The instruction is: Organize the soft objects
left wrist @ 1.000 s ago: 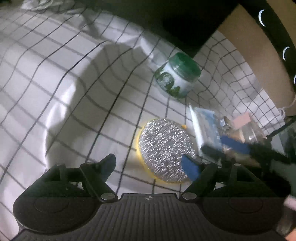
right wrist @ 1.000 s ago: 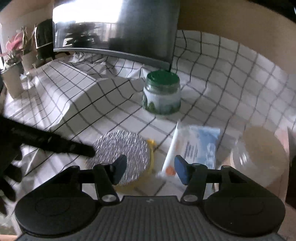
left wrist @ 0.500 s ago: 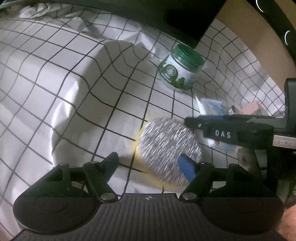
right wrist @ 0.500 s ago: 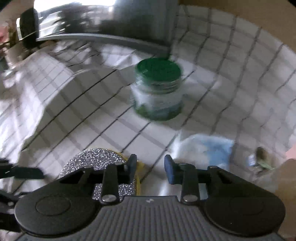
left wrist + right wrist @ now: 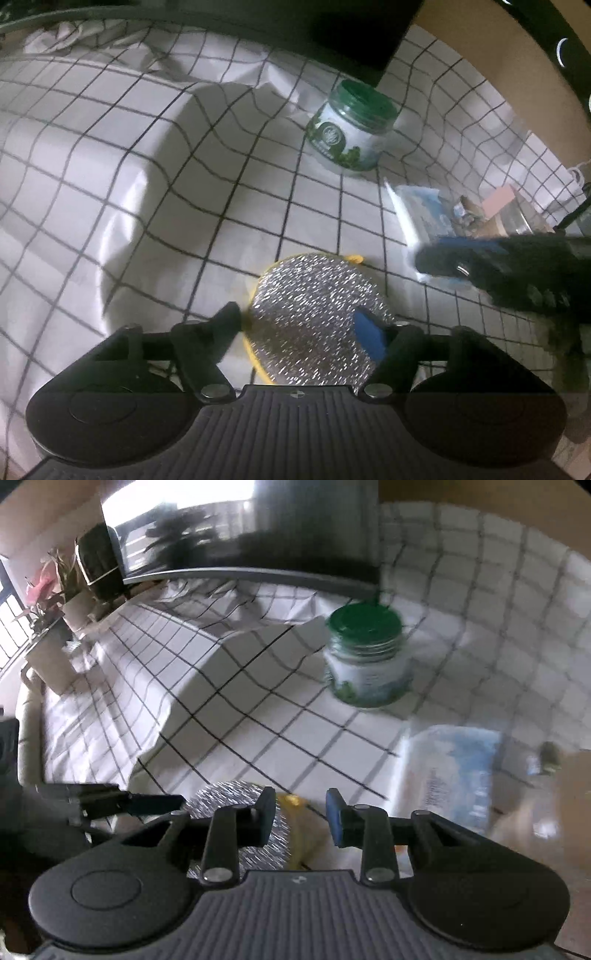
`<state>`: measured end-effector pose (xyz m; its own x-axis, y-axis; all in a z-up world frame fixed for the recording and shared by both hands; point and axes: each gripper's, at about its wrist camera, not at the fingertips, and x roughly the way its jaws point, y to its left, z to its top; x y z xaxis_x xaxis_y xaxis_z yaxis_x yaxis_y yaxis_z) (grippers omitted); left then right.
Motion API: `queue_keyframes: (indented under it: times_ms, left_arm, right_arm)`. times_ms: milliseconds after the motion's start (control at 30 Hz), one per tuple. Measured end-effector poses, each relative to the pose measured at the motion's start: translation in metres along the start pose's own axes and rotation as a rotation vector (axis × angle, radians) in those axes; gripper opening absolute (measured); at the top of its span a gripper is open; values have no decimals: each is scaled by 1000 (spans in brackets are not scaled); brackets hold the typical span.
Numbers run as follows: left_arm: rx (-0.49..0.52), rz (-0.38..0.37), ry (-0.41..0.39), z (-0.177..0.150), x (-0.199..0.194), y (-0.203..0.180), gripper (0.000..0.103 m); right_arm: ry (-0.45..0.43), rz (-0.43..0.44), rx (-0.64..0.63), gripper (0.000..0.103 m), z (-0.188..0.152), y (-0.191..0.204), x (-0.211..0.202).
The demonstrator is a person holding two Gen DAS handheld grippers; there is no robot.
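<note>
silver-glitter sponge (image 5: 314, 314), green-lidded jar (image 5: 351, 129), black-gridded cloth (image 5: 129, 166)

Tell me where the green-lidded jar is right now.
The green-lidded jar stands upright on the checkered cloth, beyond the silver round pad and behind the blue packet.

The left wrist view is dim and shadowed. The right wrist view is brighter, lit from a glaring window (image 5: 177, 520), with motion blur. Fisheye curvature bends both edges.

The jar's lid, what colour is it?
Dark green. The jar has its lid facing the right wrist view, where it shows best despite some blur.
</note>
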<state>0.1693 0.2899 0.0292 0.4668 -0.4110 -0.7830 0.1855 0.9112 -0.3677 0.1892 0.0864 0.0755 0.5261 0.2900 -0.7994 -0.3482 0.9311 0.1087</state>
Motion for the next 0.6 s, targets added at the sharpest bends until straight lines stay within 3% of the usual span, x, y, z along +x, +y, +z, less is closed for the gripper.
queue_keyframes:
  times_ms: [167, 400, 500, 600]
  left_arm:
    - [-154, -68, 30, -1, -8, 25, 59]
    - [-378, -208, 95, 0, 2, 38, 59]
    - [-381, -215, 103, 2, -1, 35, 57]
    - [-394, -285, 121, 1, -5, 33, 54]
  right_arm:
    - [-3, -44, -143, 30, -35, 14, -10]
    - [30, -12, -90, 30, -43, 17, 15]
    - [5, -13, -111, 30, -47, 21, 14]
    - [2, -4, -104, 30, -48, 16, 12]
